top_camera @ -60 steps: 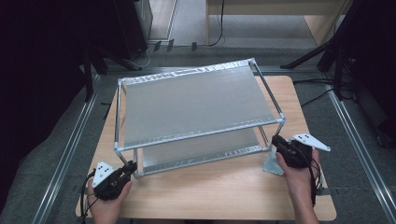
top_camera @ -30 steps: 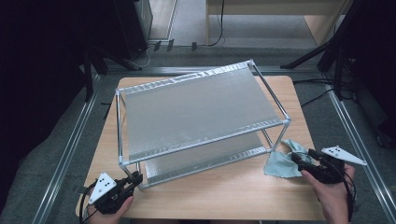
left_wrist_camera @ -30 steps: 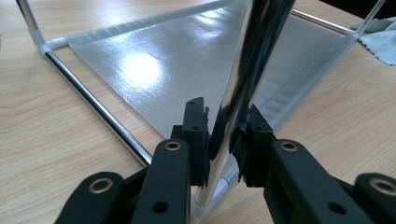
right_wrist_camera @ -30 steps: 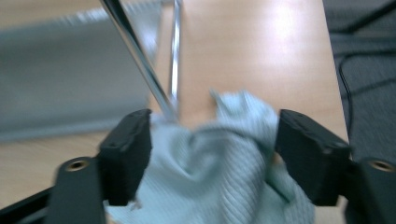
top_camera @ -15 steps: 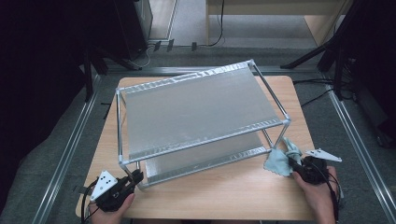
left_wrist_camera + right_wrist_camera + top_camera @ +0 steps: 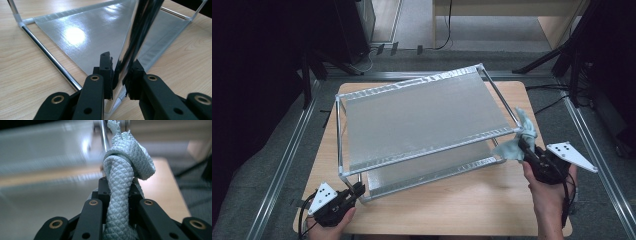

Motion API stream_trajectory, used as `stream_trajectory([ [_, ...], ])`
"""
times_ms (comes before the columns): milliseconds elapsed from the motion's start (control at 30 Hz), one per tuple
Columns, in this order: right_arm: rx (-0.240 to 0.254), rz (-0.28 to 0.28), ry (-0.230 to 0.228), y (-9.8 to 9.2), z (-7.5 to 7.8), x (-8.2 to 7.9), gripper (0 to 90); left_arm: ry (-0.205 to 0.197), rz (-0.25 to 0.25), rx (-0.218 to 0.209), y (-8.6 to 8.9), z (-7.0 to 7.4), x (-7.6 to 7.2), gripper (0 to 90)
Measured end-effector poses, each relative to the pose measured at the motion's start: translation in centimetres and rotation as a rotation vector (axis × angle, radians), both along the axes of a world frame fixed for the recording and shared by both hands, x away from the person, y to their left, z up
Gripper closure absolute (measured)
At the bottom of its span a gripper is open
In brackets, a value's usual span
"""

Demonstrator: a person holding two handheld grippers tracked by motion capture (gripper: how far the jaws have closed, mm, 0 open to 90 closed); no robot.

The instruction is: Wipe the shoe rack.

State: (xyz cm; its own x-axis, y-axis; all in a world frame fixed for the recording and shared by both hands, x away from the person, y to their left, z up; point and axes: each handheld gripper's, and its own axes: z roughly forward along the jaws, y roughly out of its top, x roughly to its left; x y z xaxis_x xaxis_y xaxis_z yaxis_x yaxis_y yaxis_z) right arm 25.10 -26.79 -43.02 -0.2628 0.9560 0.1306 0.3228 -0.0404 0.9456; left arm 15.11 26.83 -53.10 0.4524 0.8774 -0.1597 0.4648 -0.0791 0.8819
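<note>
Left tool [image 6: 120, 75] clamps the rack's post [image 6: 140, 32]; right tool [image 6: 117, 192] grips the cloth [image 6: 125, 170].

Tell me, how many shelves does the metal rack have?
2. The upper shelf spans the top of the rack. The lower shelf lies just above the table, mostly hidden under the upper one.

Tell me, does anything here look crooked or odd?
The two-tier metal rack sits skewed to the table edges. The left gripper clamps its near corner post; the right gripper pinches a bunched pale-blue cloth beside the rack's right corner.
</note>
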Motion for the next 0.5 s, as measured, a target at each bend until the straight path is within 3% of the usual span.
stream_trajectory([
  [67, 0.009, 0.011, -0.049, 0.2, 1.1, -0.4, 79.2, -0.001, 0.0, 0.0, 0.0, 0.0, 0.0, 78.6],
  [167, 0.006, 0.029, -0.026, 0.3, 0.4, -0.1, 79.1, 0.0, -0.005, -0.002, 0.0, 0.0, 0.0, 78.6],
  [233, 0.02, 0.032, 0.017, 0.2, -1.0, 0.4, 79.1, 0.0, -0.005, -0.003, 0.0, 0.0, 0.0, 78.6],
  [433, -0.031, 0.023, 0.239, 0.7, -6.9, 1.6, 79.2, 0.001, -0.01, -0.004, 0.1, 0.0, 0.0, 78.6],
  [500, -0.058, 0.028, 0.29, 1.7, -8.0, 1.3, 79.2, 0.002, -0.011, -0.004, 0.1, 0.0, 0.1, 78.6],
])
